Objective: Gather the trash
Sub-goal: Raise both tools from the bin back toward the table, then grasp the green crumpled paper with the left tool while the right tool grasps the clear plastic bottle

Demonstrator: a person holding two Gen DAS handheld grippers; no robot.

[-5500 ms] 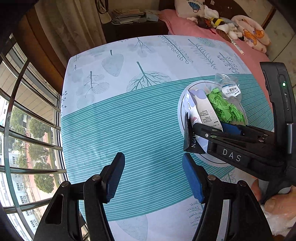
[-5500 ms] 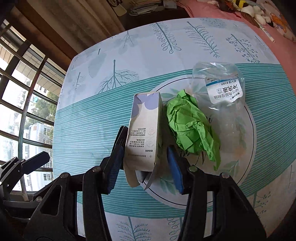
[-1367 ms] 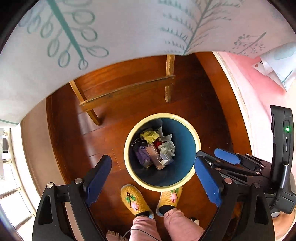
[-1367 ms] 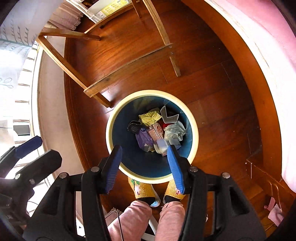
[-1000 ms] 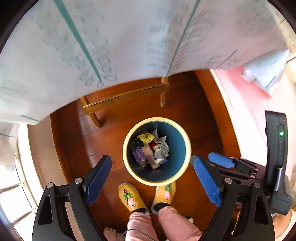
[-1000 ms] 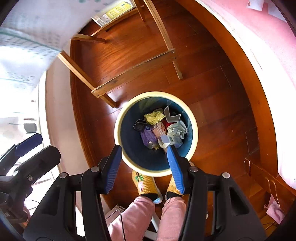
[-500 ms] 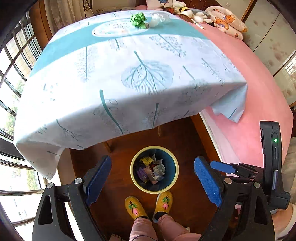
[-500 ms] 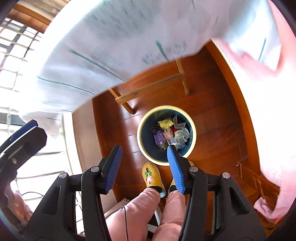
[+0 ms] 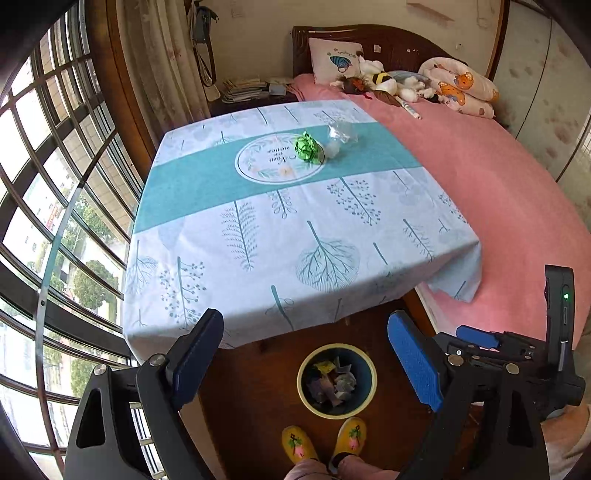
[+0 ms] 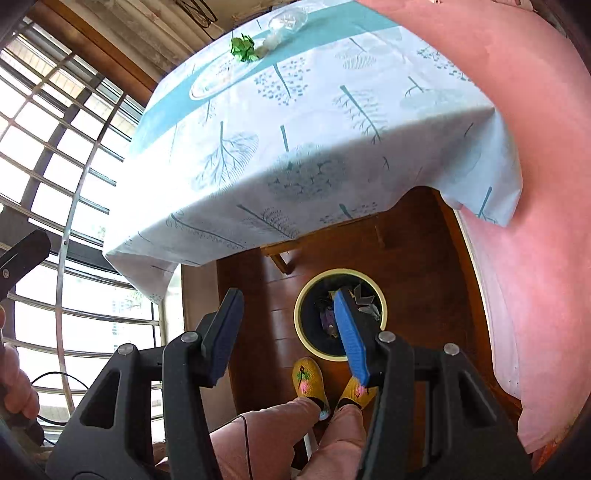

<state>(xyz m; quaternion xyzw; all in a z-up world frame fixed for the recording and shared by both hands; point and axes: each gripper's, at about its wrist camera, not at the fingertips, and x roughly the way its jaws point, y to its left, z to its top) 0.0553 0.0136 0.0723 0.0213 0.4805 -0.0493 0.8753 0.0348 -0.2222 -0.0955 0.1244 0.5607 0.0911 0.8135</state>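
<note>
A crumpled green paper (image 9: 306, 148) and a clear plastic bottle (image 9: 340, 137) lie on the teal band of the tablecloth, far from me. They show small in the right wrist view too, the paper (image 10: 243, 48) beside the bottle (image 10: 286, 18). A blue bin with a yellow rim (image 9: 337, 381) stands on the wooden floor below the table edge, holding several pieces of trash; it also shows in the right wrist view (image 10: 317, 339). My left gripper (image 9: 304, 352) is open and empty. My right gripper (image 10: 286, 328) is open and empty, above the bin.
The table (image 9: 258, 229) has a leaf-print cloth hanging over its edge. A pink bed (image 9: 498, 177) with pillows and soft toys lies to the right. Windows with bars (image 9: 44, 184) run along the left. The person's yellow slippers (image 9: 321, 441) stand beside the bin.
Both grippers have risen and tilted up from the bin, so the table top with the green paper and bottle has come into view. The carton held earlier lies in the bin.
</note>
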